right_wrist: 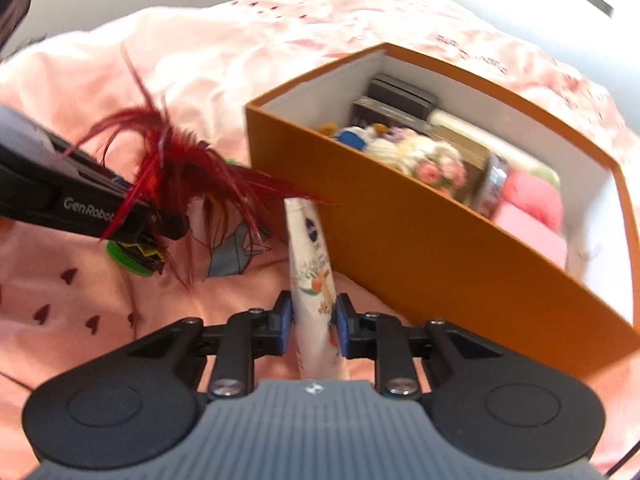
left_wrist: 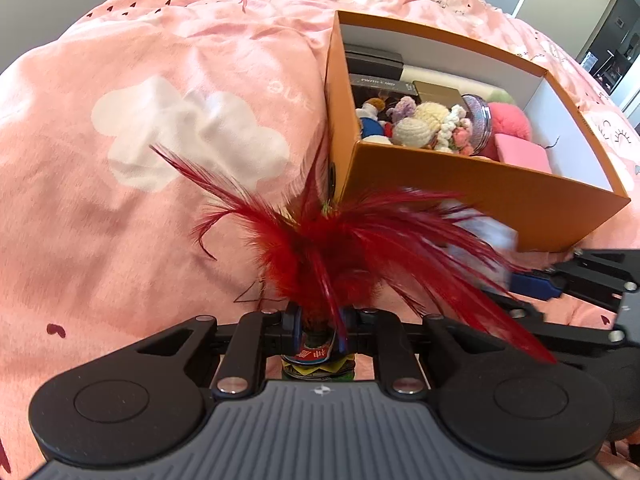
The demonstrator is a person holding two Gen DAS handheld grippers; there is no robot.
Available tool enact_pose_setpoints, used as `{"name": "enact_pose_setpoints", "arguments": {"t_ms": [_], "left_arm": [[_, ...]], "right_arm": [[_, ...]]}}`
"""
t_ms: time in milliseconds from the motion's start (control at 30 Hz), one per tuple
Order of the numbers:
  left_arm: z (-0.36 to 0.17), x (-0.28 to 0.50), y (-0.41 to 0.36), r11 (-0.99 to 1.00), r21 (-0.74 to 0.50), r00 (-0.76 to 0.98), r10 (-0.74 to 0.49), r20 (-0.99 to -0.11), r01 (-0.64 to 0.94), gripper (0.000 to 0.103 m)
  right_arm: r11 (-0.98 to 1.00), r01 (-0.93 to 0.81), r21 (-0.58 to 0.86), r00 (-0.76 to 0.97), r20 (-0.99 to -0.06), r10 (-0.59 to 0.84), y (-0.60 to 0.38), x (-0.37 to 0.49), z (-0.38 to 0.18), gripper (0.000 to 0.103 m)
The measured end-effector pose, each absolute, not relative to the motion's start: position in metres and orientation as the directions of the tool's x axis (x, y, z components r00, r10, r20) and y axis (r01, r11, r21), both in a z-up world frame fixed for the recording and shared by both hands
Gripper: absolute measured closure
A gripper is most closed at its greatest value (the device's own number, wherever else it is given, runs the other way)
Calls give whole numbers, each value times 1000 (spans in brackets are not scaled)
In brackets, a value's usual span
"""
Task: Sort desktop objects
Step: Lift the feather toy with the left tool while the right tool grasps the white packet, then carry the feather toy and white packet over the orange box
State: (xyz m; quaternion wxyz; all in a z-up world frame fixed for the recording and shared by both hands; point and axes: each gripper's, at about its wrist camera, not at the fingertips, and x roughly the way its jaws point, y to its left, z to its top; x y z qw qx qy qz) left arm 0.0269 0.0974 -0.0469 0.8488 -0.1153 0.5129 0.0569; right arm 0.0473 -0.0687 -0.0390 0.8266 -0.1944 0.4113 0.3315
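Note:
A red feather shuttlecock (left_wrist: 320, 248) with a green weighted base stands up between the fingers of my left gripper (left_wrist: 316, 320), which is shut on its stem just above the base. In the right wrist view the same shuttlecock (right_wrist: 180, 168) hangs left of the box in the left gripper (right_wrist: 160, 228). My right gripper (right_wrist: 312, 320) is shut on a white printed tube (right_wrist: 310, 248) held upright in front of the orange box (right_wrist: 420, 248). From the left wrist the right gripper (left_wrist: 536, 286) shows at the right edge, and the tube (left_wrist: 480, 232) is a blur.
The open orange box (left_wrist: 480, 184) lies on a pink quilt (left_wrist: 140, 200) and holds crochet toys (left_wrist: 416, 124), dark cases (left_wrist: 372, 60), a pink fluffy ball (left_wrist: 512, 120) and a pink block (left_wrist: 524, 152). Its near right corner has bare floor. A doorway (left_wrist: 612, 52) is far right.

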Motion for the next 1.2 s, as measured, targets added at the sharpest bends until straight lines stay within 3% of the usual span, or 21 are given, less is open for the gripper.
{"name": "enact_pose_setpoints", "arguments": {"t_ms": [433, 800, 1200], "left_arm": [[-34, 26, 83, 975, -163, 512, -64, -857, -150, 85], [12, 18, 65, 973, -224, 608, -149, -780, -48, 85], [49, 46, 34, 984, -162, 668, -173, -724, 80, 85]], "right_arm": [[799, -546, 253, 359, -791, 496, -147, 46, -28, 82], [802, -534, 266, 426, -735, 527, -178, 40, 15, 82], [822, -547, 159, 544, -679, 493, -195, 58, 71, 82]]}}
